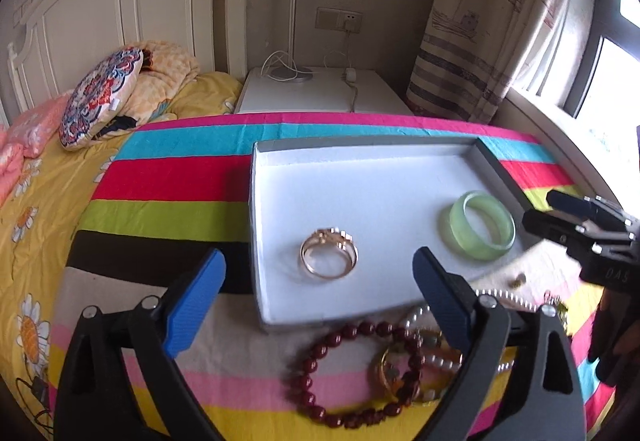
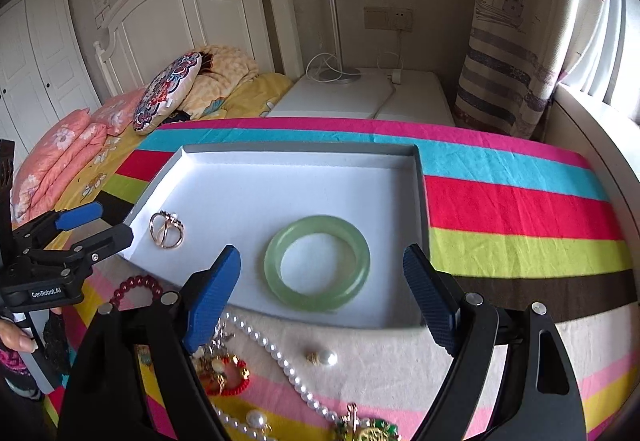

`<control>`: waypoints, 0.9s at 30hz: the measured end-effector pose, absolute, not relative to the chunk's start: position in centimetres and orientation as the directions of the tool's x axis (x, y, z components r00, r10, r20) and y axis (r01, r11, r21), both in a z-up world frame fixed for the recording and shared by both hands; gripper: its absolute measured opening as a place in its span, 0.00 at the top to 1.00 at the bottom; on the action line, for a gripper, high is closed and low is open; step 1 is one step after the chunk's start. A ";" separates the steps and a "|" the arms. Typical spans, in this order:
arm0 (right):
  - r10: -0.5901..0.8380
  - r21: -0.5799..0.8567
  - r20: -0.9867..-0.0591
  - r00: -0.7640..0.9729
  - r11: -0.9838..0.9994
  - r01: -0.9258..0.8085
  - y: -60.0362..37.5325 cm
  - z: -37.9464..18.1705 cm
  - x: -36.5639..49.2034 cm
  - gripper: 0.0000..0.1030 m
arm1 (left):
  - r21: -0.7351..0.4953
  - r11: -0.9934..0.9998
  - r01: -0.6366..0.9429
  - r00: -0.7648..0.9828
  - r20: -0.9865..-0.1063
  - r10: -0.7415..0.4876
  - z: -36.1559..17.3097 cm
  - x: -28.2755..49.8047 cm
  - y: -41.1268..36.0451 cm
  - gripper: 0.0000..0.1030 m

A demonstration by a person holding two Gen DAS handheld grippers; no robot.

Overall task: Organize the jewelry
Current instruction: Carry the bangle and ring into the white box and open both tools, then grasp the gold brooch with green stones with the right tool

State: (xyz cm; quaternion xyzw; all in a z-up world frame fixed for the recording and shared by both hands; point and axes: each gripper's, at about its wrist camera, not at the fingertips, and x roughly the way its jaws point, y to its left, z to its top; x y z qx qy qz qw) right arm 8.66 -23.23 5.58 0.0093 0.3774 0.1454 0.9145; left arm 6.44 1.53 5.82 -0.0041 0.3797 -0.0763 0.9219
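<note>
Now both claws spread, nothing pinched.
The red bead bracelet (image 1: 356,373) is seen just below the left claw (image 1: 320,293) (nearer than the right claw (image 2: 322,293)), outside the tray (image 1: 360,151).

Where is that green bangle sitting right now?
The green bangle lies flat inside the white tray, near its front edge. In the right wrist view, the gold ring lies to its left, in the same tray.

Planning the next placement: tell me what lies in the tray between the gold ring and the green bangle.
Nothing: between the gold ring and green bangle only bare white tray floor shows, clearest in the right wrist view.
</note>
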 end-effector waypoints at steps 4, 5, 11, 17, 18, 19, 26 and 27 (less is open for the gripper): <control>0.249 0.111 -0.682 0.688 0.965 -0.238 -24.9 5.3 6.7 0.21 | 0.003 0.983 0.184 0.697 -0.706 -0.129 5.2 4.0 1.0 0.07; 0.240 0.106 -0.681 0.691 0.967 -0.231 -25.3 5.1 6.2 0.21 | 0.016 0.981 0.196 0.696 -0.706 -0.127 5.0 3.6 0.9 0.06; 0.234 0.147 -0.695 0.679 0.972 -0.184 -28.8 3.6 3.2 0.20 | 0.055 0.958 0.280 0.683 -0.713 -0.158 3.8 0.6 0.3 0.05; 0.240 0.133 -0.726 0.645 0.969 -0.210 -28.7 1.6 -0.5 0.17 | 0.103 0.939 0.328 0.669 -0.727 -0.154 1.8 -1.4 -0.1 0.04; 0.235 0.115 -0.736 0.635 0.968 -0.224 -28.4 1.2 -1.1 0.17 | 0.107 0.936 0.335 0.667 -0.729 -0.155 1.5 -1.7 -0.1 0.04; 0.227 0.092 -0.745 0.627 0.966 -0.240 -28.1 0.9 -1.7 0.17 | 0.112 0.933 0.343 0.664 -0.731 -0.156 1.3 -2.0 -0.1 0.04; 0.231 0.051 -0.776 0.587 0.950 -0.307 -26.4 0.0 -3.1 0.20 | 0.122 0.940 0.319 0.681 -0.719 -0.138 1.3 -2.5 0.1 0.02; 0.229 0.046 -0.779 0.584 0.950 -0.310 -26.3 -0.2 -3.1 0.22 | 0.127 0.942 0.310 0.682 -0.720 -0.128 1.3 -2.5 0.1 0.02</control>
